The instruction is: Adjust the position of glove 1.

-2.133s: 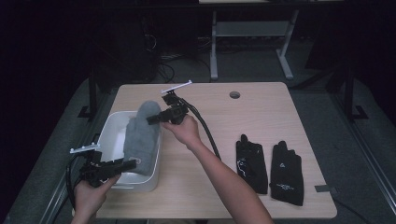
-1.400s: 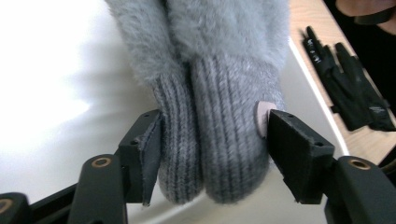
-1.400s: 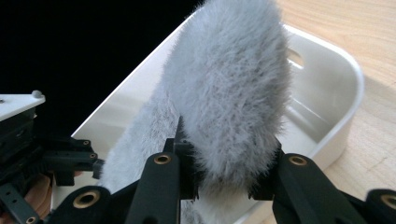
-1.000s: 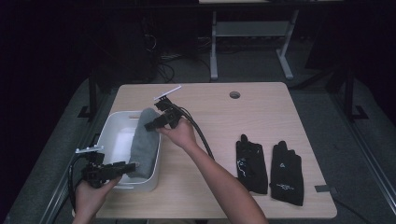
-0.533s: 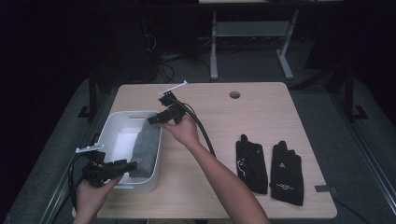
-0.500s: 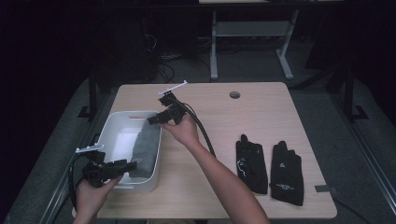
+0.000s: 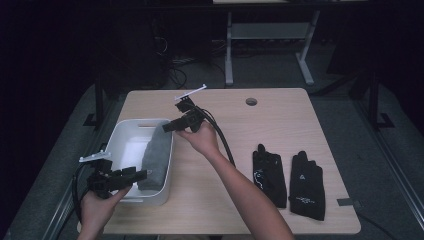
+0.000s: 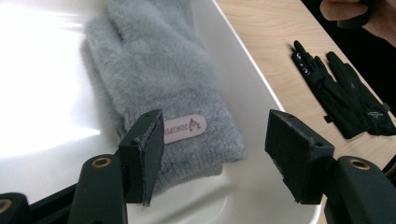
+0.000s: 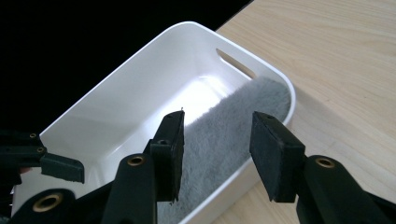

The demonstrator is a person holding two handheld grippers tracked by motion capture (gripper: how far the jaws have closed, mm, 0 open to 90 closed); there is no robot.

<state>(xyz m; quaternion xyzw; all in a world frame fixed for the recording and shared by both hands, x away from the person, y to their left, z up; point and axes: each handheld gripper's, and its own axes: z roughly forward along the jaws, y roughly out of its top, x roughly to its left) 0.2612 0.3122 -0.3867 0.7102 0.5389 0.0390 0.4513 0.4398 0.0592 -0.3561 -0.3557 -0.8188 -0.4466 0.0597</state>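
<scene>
high view shows the grey glove (image 7: 155, 155) lying along the right wall of the white bin (image 7: 126, 141); my right gripper (image 7: 171, 126) hovers open just above it, and my left gripper (image 7: 134, 175) gapes empty at the near end.

The white bin (image 7: 120, 145) occupies the table (image 7: 280, 115) at nine o'clock; its walls bar any level approach, leaving entry from above. Inside, a grey glove (image 7: 156, 157) lies against the three o'clock wall, the nine o'clock half bare. Two black gloves (image 7: 287, 175) lie at four o'clock. From twelve to two o'clock the tabletop is open, save a small cable hole (image 7: 251, 101).
</scene>
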